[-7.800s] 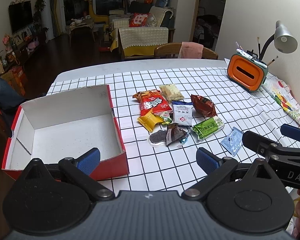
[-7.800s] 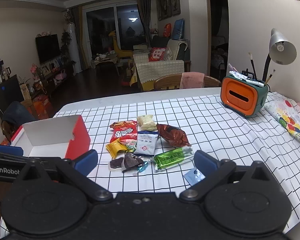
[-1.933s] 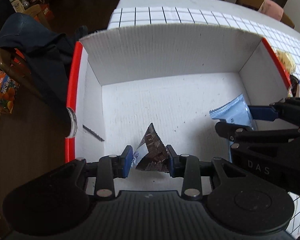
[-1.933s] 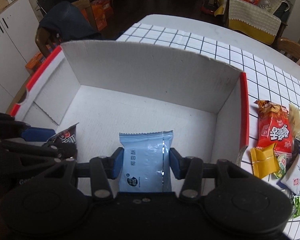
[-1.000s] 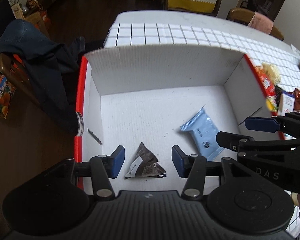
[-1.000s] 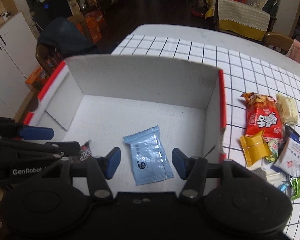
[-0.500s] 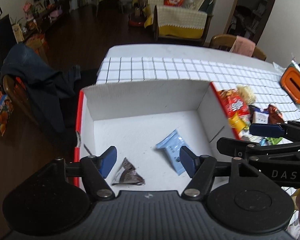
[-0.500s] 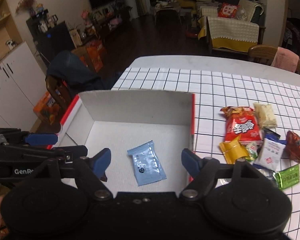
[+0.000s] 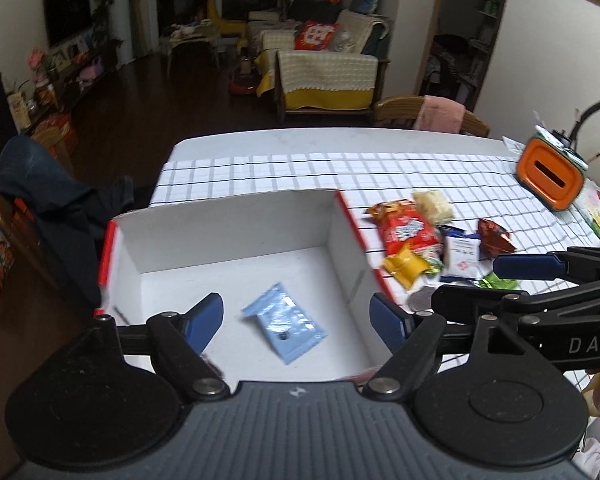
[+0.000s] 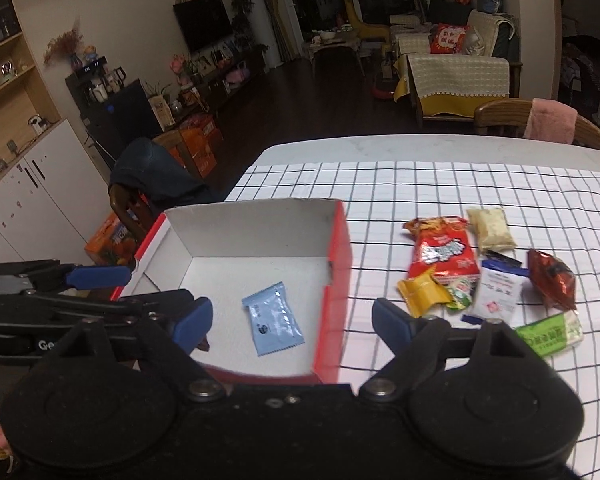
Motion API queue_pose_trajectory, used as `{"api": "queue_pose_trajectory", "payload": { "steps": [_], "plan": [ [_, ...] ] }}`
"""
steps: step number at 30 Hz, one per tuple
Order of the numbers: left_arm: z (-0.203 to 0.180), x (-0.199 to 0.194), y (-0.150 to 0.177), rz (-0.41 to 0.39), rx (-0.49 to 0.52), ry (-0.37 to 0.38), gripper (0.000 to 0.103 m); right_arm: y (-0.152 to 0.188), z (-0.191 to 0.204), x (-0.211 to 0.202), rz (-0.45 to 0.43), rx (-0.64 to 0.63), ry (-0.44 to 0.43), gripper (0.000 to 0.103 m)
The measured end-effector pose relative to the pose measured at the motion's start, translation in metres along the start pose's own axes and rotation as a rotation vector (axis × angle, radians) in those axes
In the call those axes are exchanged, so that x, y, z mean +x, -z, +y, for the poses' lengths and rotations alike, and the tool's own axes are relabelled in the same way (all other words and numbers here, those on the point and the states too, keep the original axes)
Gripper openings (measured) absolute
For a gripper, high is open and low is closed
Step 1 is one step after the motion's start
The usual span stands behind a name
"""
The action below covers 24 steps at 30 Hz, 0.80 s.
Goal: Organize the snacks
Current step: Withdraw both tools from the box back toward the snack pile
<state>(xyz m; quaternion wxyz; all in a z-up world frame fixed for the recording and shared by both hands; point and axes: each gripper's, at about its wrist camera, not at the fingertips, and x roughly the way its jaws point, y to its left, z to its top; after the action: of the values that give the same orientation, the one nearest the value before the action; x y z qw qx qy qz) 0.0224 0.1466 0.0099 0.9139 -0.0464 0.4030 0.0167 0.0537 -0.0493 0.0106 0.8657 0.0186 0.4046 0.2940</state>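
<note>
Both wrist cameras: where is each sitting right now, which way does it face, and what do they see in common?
Left wrist: above the box's near edge, tilted down into the red box; shows the left gripper, jaws opening and empty, and the right gripper at right.
Right wrist: beside it, facing the same way; shows the right gripper, opening and empty, and the left gripper at left.
Shared: the box, blue packet inside, and loose snacks on the checked cloth.

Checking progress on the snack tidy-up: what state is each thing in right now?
Box: open.
Blue packet: lying loose in the box.
Snack pile: on the table, outside the box.
Left hand-held gripper: opening, empty.
Right hand-held gripper: opening, empty.
</note>
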Motion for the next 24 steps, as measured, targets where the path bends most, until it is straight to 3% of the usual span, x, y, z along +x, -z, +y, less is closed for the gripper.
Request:
{"api": "queue_pose_trajectory", "payload": {
  "steps": [2,4,9,17,24],
  "plan": [
    [-0.012,0.001,0.001,-0.002,0.009,0.018,0.082,0.003,-0.010,-0.008,-0.007,0.004,0.003,0.089],
    [-0.025,0.003,0.001,-0.007,0.017,0.032,0.084,0.008,-0.022,-0.017,-0.023,0.010,0.009,0.099],
    [-0.062,0.013,0.005,-0.019,0.049,0.063,0.085,0.018,-0.052,-0.035,-0.037,0.012,0.048,0.103],
    [-0.110,0.042,0.014,0.015,0.068,0.100,0.085,0.037,-0.111,-0.045,-0.013,0.035,0.131,0.103],
    [-0.145,0.068,0.023,0.049,0.098,0.074,0.085,0.045,-0.170,-0.034,0.026,0.103,0.213,0.103]
  ]
}}
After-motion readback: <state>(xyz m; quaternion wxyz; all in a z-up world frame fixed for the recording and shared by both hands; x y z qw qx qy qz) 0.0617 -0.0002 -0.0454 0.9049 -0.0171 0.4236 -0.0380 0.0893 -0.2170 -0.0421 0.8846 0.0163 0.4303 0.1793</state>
